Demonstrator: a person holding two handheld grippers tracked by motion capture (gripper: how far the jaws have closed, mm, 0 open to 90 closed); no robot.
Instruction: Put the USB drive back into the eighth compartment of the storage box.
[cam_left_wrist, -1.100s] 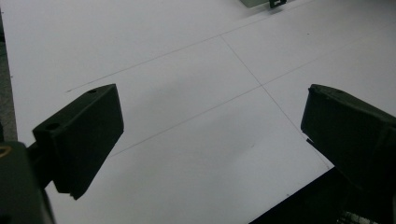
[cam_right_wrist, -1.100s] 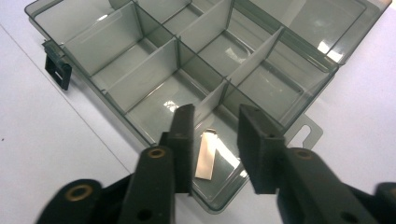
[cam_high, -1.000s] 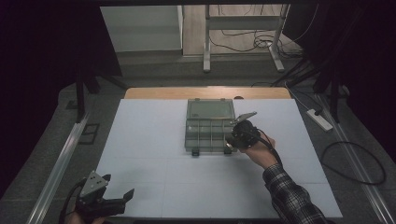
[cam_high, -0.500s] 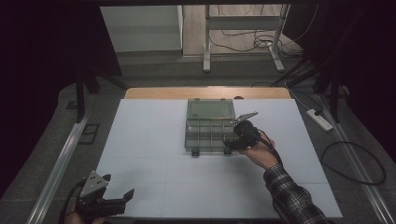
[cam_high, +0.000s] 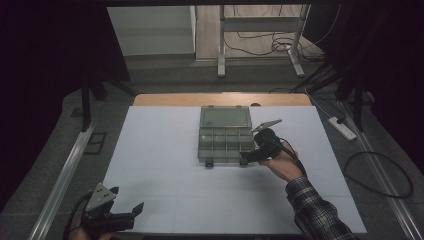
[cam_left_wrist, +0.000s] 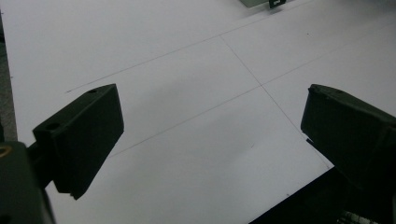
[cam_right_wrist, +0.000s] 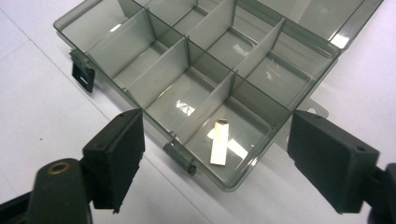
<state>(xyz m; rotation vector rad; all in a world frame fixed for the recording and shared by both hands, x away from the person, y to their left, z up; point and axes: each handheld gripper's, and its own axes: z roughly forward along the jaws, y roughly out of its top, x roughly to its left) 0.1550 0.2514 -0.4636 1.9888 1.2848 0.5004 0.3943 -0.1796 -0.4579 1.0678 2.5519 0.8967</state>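
Strip (cam_right_wrist: 219, 142) lies in the box's (cam_high: 225, 134) corner compartment; right gripper (cam_right_wrist: 215, 163), jaws just opened wide, hovers at its five o'clock; left gripper (cam_left_wrist: 210, 140) gapes wide.

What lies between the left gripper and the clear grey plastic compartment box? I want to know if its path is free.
Bare white table sheet, in the high view, separates the left gripper from the clear grey plastic compartment box; the left gripper view agrees.

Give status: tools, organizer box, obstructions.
Right tool jaws just opening, over organizer box; small strip lies in near compartment. Left tool open, idle. Nothing obstructing.
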